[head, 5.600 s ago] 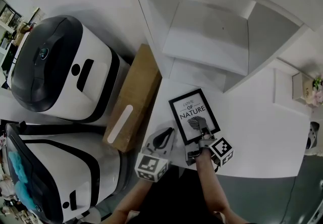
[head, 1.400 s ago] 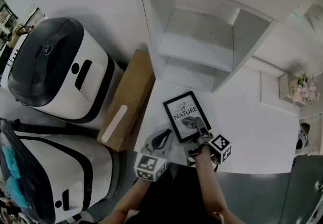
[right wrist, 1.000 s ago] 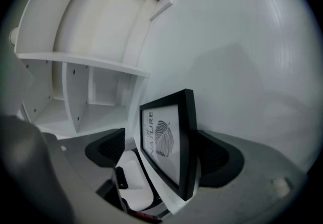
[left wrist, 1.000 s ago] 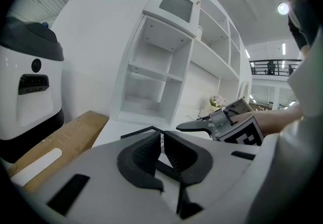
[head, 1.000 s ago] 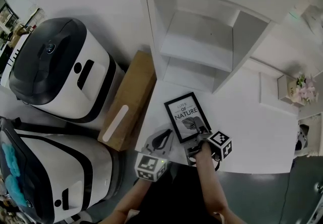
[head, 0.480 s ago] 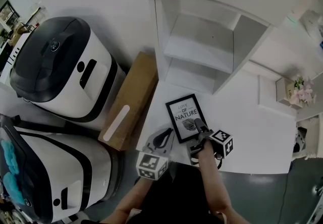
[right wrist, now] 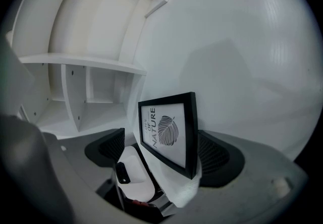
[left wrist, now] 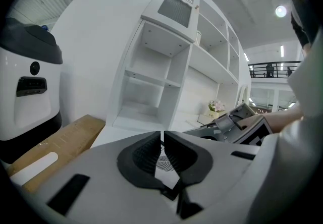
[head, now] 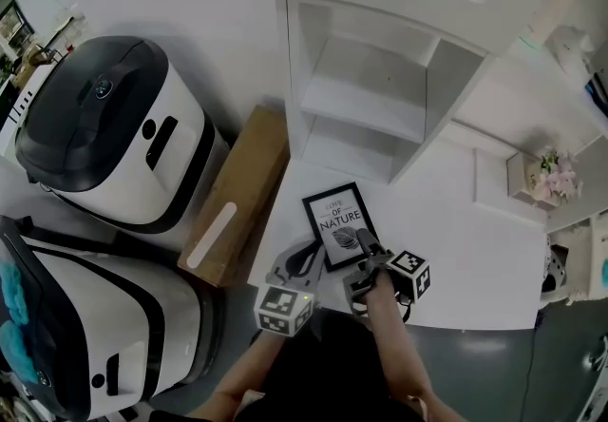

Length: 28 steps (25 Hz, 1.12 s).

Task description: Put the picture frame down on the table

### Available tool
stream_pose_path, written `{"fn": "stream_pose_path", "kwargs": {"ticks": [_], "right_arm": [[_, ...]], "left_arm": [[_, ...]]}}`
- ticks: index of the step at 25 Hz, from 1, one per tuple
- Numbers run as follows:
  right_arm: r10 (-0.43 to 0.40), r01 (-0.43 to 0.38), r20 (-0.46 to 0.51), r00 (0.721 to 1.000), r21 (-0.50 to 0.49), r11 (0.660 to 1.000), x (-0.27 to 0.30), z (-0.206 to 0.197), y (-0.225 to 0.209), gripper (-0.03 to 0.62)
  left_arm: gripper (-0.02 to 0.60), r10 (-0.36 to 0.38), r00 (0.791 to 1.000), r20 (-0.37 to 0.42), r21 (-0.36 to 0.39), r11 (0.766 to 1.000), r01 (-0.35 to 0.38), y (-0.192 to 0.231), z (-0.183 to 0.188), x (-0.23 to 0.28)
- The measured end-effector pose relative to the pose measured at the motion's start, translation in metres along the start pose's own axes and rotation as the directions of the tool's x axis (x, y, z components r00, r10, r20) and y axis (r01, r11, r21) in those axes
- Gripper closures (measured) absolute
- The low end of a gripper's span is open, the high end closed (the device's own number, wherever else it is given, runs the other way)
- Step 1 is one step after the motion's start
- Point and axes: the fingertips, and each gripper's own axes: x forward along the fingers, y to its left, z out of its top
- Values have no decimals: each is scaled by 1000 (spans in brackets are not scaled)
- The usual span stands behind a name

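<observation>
The picture frame is sitting near the table's front-left corner, just in front of the white shelf unit. Its print is facing up toward the person. It is probably being kept this close to the front edge so the right gripper can reach its near right corner without stretching. That gripper is reaching in over this corner.

The head view is not showing whether the frame is being clamped, but the right gripper view is. The 2 jaws are standing wide apart with the frame slanting between them. The frame's near black edge is lying against 1 pad, and a clear gap is showing beside the other. I am reading this as a released hold, so the frame seems to be resting on the table and the task looks nearly done. No view is confirming that it is lying fully flat.

The left gripper is waiting just beside the frame at the front edge. Its own view is showing its jaws drawn together to a thin slit with nothing between them. Only a sliver of the leaf print is peeking through. It is likely being parked there to stay out of the way.

Only the head view is showing the cardboard box beyond the table's left edge.
</observation>
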Motion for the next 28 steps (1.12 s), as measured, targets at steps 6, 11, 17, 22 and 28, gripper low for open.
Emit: {"fn": "stream_pose_path", "kwargs": {"ticks": [6, 11, 17, 22, 28], "right_arm": [[103, -106, -35, 994, -103, 989, -18, -2, 26, 159], [203, -207, -41, 978, -159, 965, -40, 3, 51, 160], [361, -328, 25, 932, -363, 872, -82, 21, 100, 160], [427, -278, 82, 901, -647, 710, -113, 29, 128, 161], [502, -108, 96, 860, -926, 361, -146, 15, 160, 161]], "left_arm": [[554, -19, 1000, -1, 12, 1000, 19, -14, 5, 9], [554, -49, 999, 4, 16, 999, 49, -32, 16, 15], [554, -96, 994, 49, 37, 995, 94, -58, 51, 17], [554, -92, 992, 81, 86, 993, 85, -66, 75, 15], [554, -79, 989, 127, 136, 989, 62, -70, 88, 14]]}}
